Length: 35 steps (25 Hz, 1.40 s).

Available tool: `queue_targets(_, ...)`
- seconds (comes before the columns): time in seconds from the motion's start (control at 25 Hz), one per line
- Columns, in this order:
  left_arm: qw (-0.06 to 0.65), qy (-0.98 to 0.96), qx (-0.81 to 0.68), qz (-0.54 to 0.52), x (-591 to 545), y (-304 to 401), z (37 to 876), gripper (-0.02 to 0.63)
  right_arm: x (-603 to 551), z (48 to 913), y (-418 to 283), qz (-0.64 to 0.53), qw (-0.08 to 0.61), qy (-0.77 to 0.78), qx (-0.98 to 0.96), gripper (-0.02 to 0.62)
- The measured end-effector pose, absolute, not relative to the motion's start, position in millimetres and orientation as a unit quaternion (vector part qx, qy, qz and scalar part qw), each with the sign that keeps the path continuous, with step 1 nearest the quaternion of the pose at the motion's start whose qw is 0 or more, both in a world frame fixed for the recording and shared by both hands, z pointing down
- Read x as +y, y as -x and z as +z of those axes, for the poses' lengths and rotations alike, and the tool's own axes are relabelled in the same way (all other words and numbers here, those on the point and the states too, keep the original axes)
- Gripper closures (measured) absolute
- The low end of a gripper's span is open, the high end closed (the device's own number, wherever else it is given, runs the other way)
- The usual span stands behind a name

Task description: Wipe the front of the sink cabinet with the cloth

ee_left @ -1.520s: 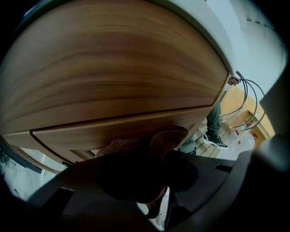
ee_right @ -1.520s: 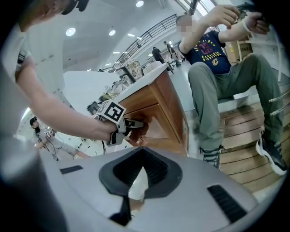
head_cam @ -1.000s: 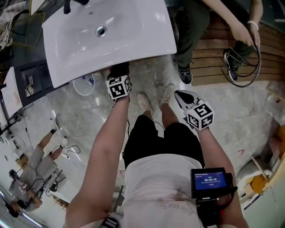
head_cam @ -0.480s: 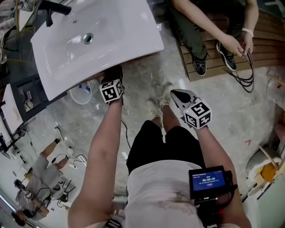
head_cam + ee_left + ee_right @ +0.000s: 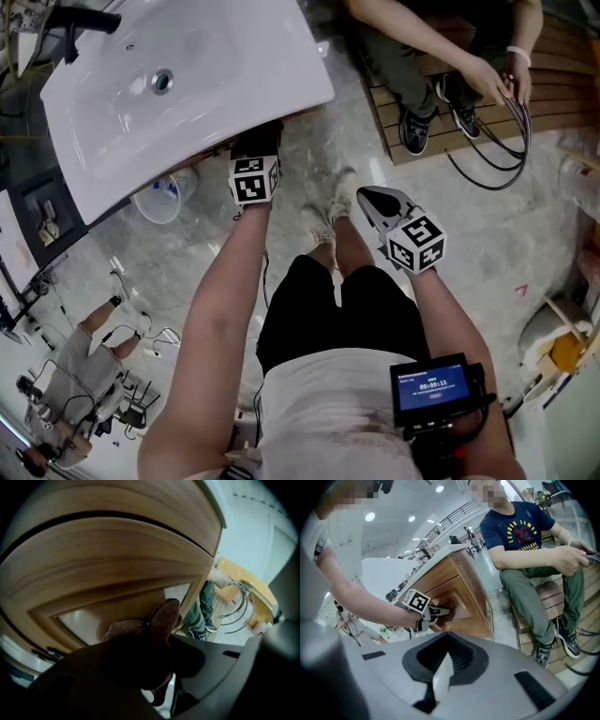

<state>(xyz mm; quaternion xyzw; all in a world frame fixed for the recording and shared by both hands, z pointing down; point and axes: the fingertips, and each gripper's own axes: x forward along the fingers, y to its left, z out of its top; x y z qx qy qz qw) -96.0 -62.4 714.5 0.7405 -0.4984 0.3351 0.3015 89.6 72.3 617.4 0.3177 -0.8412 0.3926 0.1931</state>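
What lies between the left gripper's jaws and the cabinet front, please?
Only the brown cloth, gripped by the left gripper, at the cabinet front; the left gripper view shows it.

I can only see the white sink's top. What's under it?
A wooden cabinet stands under the sink. The left gripper holds a brown cloth against its front. What is inside the cabinet cannot be seen, because the front is closed.

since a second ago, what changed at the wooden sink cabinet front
The left gripper, still shut on the brown woven cloth, slid it along the wooden cabinet front toward the seated person. The right gripper stayed shut and empty.
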Motion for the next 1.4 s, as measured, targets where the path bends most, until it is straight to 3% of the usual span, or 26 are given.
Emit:
queue_targets(0.6, 0.314, -0.808, -0.406, 0.289, -80, -43, 717, 0.466, 59, 629, -101, 0.392, 0.208, -0.321, -0.837, 0.583)
queue_targets(0.92, 0.328, -0.777, -0.449, 0.295, -82, -6, 738, 0.466, 68, 640, -104, 0.4, 0.218, -0.321, -0.831, 0.583)
queue_targets(1.4, 0.355, -0.681, -0.55, 0.329, -42, 131, 774, 0.466, 66, 635, -93, 0.398, 0.218, -0.304, -0.838, 0.583)
